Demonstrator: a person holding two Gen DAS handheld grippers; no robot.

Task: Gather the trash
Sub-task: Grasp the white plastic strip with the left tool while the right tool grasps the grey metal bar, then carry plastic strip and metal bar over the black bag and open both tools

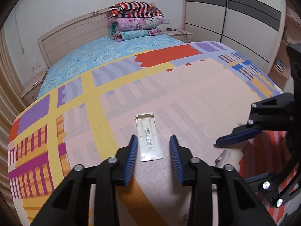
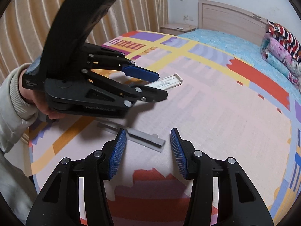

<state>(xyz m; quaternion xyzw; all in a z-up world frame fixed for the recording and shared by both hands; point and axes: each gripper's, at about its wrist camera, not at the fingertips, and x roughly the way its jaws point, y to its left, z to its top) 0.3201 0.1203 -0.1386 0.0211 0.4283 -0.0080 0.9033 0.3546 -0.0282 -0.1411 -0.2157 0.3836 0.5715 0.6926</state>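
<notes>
A wide bed fills the room, covered by a flat patterned blanket point(image 1: 188, 94) with pink, yellow, purple and red blocks; beyond it lies a blue sheet point(image 1: 105, 56). Folded quilts point(image 1: 133, 20) are stacked at the wooden headboard point(image 1: 75, 28), with striped beige curtains point(image 2: 37, 18) and a pale wardrobe point(image 1: 225, 18) around the bed.

On the blanket lies a long white plastic cover point(image 1: 149, 141) — thin, rectangular, with printed text. The left gripper point(image 1: 153, 143) stands open, its ribbed blue pads on both sides of the cover, not touching. The right gripper point(image 2: 147, 137) is open too, above a grey flat strip point(image 2: 146, 140) beside the cover.
</notes>
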